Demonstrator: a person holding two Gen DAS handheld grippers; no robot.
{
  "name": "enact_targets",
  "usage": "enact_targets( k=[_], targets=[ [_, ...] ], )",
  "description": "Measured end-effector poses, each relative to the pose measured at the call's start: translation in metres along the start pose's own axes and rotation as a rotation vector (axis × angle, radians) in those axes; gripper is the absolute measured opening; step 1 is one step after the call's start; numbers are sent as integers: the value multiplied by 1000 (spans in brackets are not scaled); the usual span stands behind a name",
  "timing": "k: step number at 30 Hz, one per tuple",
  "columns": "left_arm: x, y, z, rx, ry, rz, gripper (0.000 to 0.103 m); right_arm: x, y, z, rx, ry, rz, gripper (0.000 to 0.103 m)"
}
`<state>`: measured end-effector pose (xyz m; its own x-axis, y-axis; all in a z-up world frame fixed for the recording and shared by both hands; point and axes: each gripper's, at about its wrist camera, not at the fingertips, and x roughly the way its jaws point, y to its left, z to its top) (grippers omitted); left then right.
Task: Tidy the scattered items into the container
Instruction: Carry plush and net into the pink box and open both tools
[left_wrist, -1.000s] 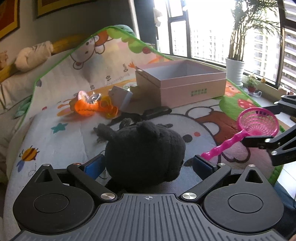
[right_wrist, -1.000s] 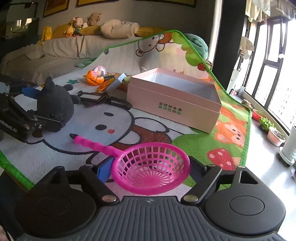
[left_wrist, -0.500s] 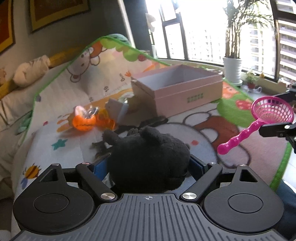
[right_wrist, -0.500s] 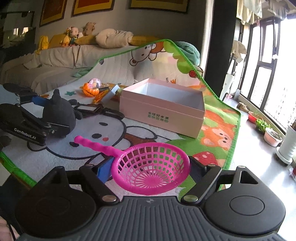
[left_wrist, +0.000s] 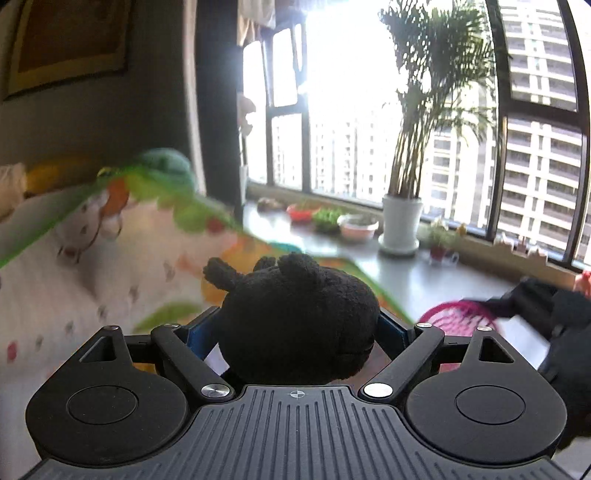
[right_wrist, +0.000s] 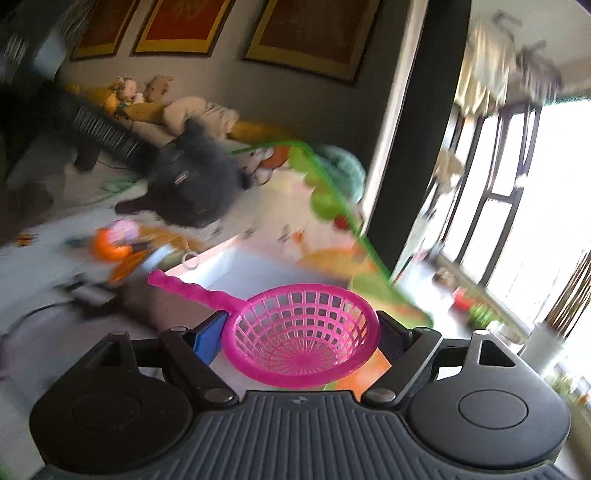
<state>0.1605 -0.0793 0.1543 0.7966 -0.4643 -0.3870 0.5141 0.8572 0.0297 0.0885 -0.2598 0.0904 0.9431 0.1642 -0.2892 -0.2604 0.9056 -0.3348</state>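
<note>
One black plush toy (left_wrist: 299, 317) sits pinched between the two blue-padded fingers of the left gripper (left_wrist: 295, 332), held up off the play mat (left_wrist: 74, 258); its ears and a stubby limb point to the far side. In the right wrist view the same toy (right_wrist: 195, 184) appears blurred at far left, in the air above the mat. One pink plastic strainer (right_wrist: 301, 343) is clamped by its round mesh bowl in the right gripper (right_wrist: 301, 338), its knobbly handle sticking out to the far left. Just beyond the handle lies the single pink box (right_wrist: 236, 266), open; only its near corner and pale inner floor show, the rest hidden behind the strainer.

Left of the box, on the mat, one orange pumpkin toy (right_wrist: 110, 247) and a small white ring (right_wrist: 191, 260) can be made out; the other items around them are smeared by motion. On the far sofa sit two small stuffed animals (right_wrist: 140, 88). By the window stands one tall potted palm (left_wrist: 402, 218). No writing is legible.
</note>
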Motion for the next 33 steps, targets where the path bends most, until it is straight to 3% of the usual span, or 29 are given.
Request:
enact_targets(
  k=[3, 7, 14, 19, 27, 33],
  targets=[
    [37, 13, 24, 13, 23, -18, 98, 46, 1, 15, -40, -43, -22, 103],
    [37, 39, 15, -88, 17, 35, 101, 67, 2, 13, 26, 28, 43, 103],
    [-14, 58, -76, -138, 92, 188, 103, 35, 10, -26, 221, 147, 201, 103],
    [-52, 51, -142, -200, 160, 225, 103, 22, 28, -49, 327, 274, 329, 103],
    [-75, 44, -186, -244, 204, 316, 103, 11, 56, -69, 399, 383, 343, 103],
    [-85, 48, -193, -286, 194, 360, 103, 11, 63, -69, 407, 374, 292, 103]
  ],
)
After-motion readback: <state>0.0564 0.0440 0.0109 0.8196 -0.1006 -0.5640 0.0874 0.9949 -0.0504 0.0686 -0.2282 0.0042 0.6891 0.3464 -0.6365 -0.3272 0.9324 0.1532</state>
